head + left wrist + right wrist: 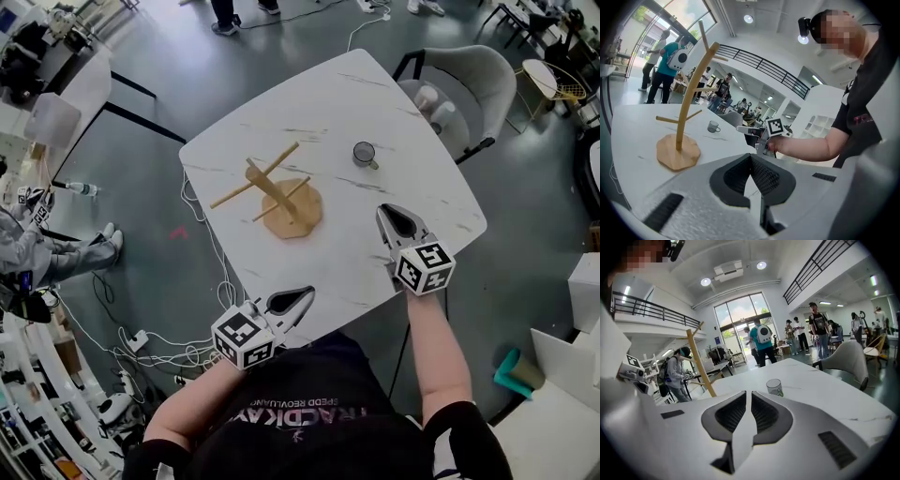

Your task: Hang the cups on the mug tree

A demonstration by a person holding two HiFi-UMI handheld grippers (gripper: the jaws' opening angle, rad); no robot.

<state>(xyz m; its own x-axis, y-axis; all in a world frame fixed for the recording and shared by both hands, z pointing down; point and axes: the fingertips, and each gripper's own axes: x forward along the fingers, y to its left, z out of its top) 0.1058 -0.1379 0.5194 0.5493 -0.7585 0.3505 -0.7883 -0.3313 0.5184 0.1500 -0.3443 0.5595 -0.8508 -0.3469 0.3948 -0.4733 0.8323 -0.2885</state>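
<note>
Wooden mug tree, bare pegs slanting off its stem above a rounded base, stands ahead of my left gripper, whose ribbed black jaws are pressed together on nothing. My right gripper is likewise closed and empty. The small clear-looking cup sits upright ahead of it on the white marbled table.

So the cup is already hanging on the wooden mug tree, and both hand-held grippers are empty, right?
Not quite. The cup is not hanging: in the head view it stands on the table, apart from the mug tree. The left hand-held gripper and right hand-held gripper are indeed empty.
</note>
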